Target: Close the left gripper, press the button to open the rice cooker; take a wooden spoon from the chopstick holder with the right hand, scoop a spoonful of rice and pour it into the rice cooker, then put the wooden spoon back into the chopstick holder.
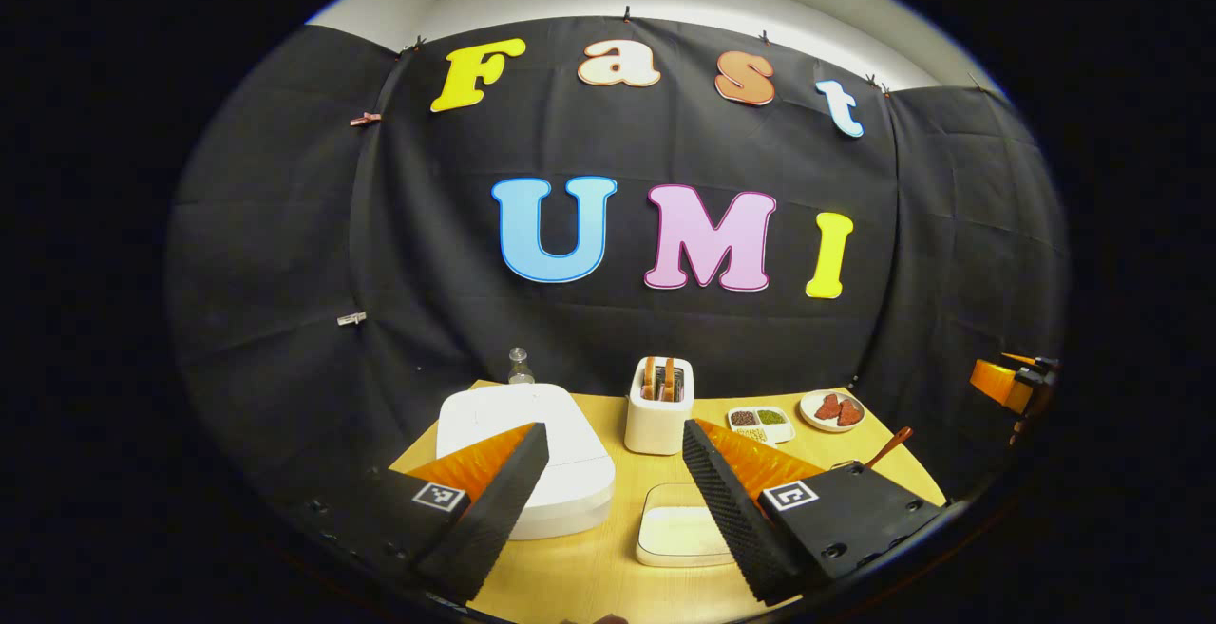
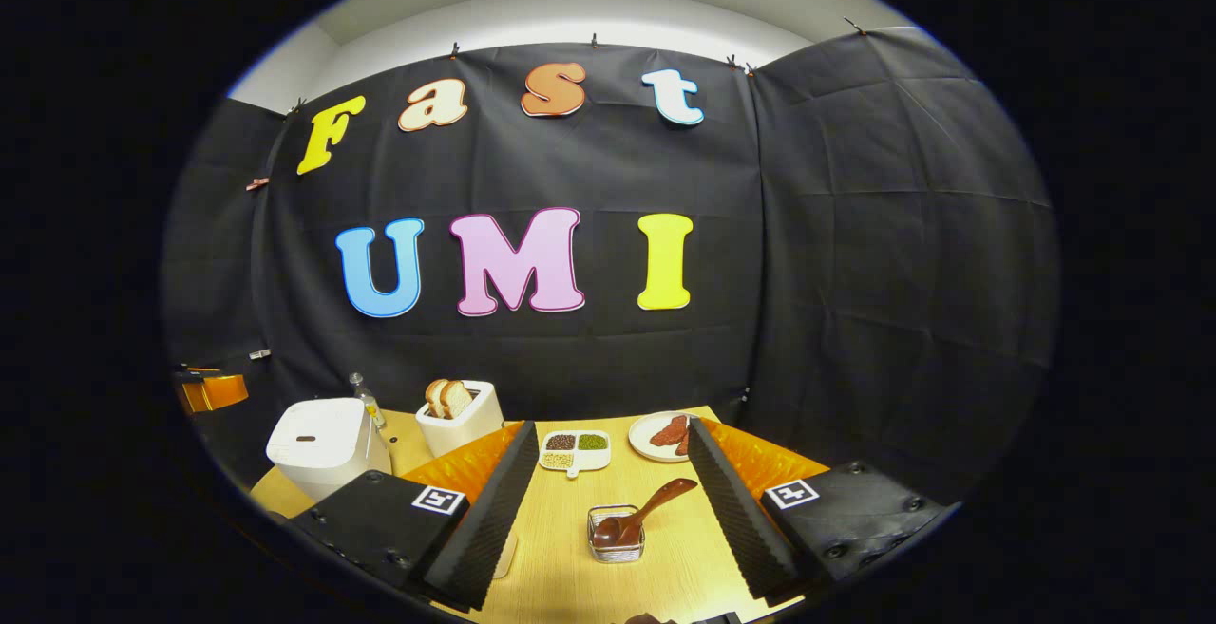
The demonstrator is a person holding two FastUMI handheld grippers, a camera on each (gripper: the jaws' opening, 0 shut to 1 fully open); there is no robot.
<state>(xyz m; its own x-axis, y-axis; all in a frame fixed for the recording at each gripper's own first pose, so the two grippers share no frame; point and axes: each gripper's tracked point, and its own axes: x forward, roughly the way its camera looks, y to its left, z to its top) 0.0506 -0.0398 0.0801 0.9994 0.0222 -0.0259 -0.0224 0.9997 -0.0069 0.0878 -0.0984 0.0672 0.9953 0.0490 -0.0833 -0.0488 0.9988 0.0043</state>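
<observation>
Both claws hang wide open above the desk, left claw over the shut cooker, right claw facing the spoon. The spoon leans in the holder, and the pale tray beside the cooker may hold rice.

We see a light wooden table carrying, ahead and left of the right claw, a white rice cooker, a small bottle and a toaster; between that claw's fingers sit a divided dish, a plate and a wire holder with the wooden spoon; between the left claw's fingers lies a shallow white tray
</observation>
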